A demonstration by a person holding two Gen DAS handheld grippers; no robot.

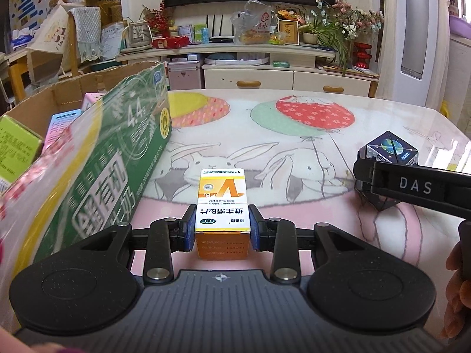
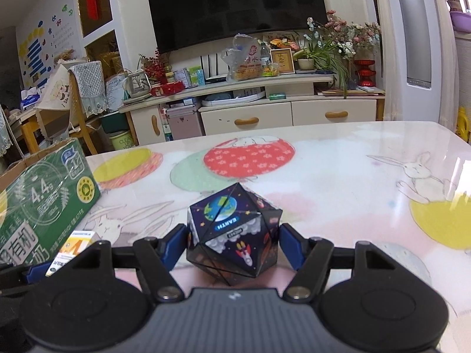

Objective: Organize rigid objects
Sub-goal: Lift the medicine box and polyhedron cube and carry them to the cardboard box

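carton (image 1: 88, 170): big green open box at table's left edge, small boxes inside, close beside left gripper.
left gripper (image 1: 222, 226): clamped on vitamin B1 tablet box (image 1: 222, 203), above pink mat.
right gripper (image 2: 234, 242): half-wide, pads gripping space-print cube (image 2: 232, 235).
table (image 2: 353, 170): bare right of cube, far edge open.

Each camera sits just behind its own hand-held gripper, close above the bench (image 1: 294, 153), looking forward along the fingers and tilted downward. Both views face the same way, toward the television (image 2: 235, 8) and the cabinet (image 2: 265, 117) below it. They share the green carton (image 1: 123, 158), the yellow vitamin box (image 2: 73, 247) and the dark space-print puzzle (image 1: 388, 150), the right view being set further right.
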